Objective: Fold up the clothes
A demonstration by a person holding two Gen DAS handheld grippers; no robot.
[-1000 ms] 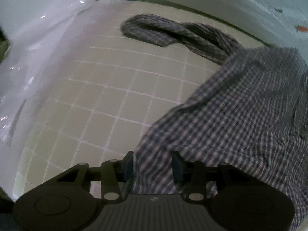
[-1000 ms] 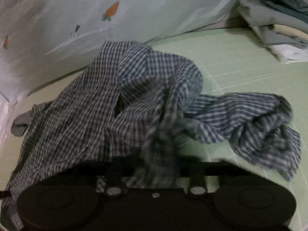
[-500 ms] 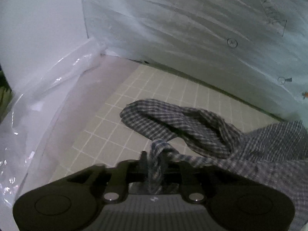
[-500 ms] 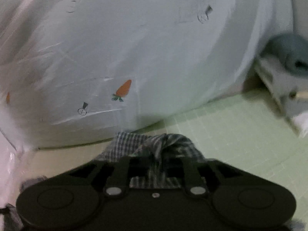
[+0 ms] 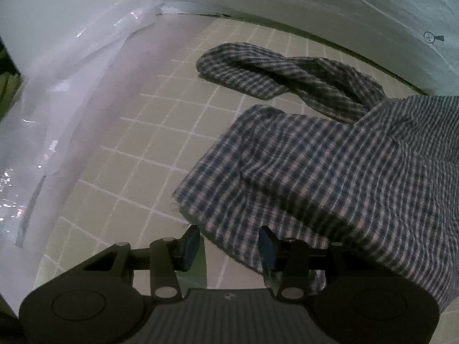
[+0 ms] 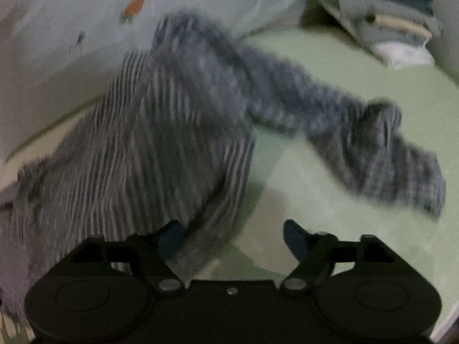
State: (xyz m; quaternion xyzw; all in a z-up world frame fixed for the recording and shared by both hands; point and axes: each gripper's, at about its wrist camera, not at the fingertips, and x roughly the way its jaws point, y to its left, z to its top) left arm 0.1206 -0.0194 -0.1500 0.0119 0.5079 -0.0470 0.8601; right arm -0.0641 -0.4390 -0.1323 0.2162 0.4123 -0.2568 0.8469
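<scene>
While checked shirt (image 5: 330, 172) sprawls on gridded mat (image 5: 160, 149), left gripper (image 5: 228, 246) gapes, hem edge between spread fingers, ungripped. Right gripper (image 6: 233, 240) gapes too, shirt (image 6: 149, 154) brushing its left finger; sleeve (image 6: 358, 140) blurred beyond.

Left wrist view: camera behind the left gripper (image 5: 228, 246), looking forward and down, close over the gridded mat (image 5: 160, 154), toward the white sheet (image 5: 315, 3) at the back; the checked shirt (image 5: 330, 177) fills the right half. Right wrist view: camera behind the right gripper (image 6: 233, 239), low and angled forward over the same mat (image 6: 358, 66), facing the sheet (image 6: 71, 8) and a pile of folded clothes (image 6: 387, 28); blurred. Both views share the shirt (image 6: 149, 149), the mat and the sheet.
</scene>
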